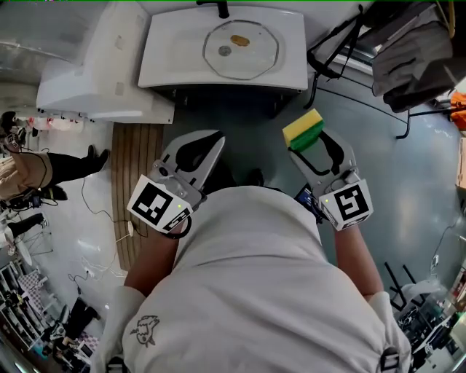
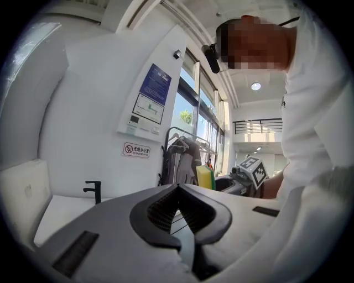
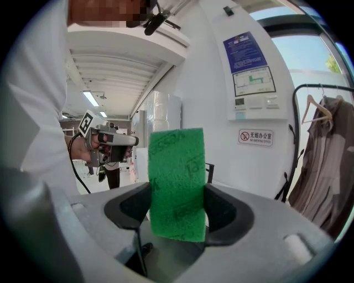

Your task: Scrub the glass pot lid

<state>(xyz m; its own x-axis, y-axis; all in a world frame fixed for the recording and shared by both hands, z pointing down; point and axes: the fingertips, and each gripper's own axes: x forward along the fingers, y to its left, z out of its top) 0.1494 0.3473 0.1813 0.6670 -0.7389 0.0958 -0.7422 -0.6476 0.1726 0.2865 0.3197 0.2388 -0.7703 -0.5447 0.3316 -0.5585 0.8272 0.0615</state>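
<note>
Short of the sink (image 1: 169, 67), the right hand-held gripper (image 1: 309, 143) clamps a sponge (image 1: 303, 127)

Lab-like hall: white sink unit (image 1: 169, 64), wall poster (image 2: 150, 100), clothes rack (image 2: 180, 152).

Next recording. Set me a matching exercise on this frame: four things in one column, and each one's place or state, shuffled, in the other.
Things:
1. sponge
2. glass pot lid
3. left gripper
4. faucet

Places or states:
A. lying in the white sink
B. jaws together, nothing between them
C. clamped in the right gripper
D. black, standing at the sink's far edge

Pairs: 1-C, 2-A, 3-B, 4-D
</note>
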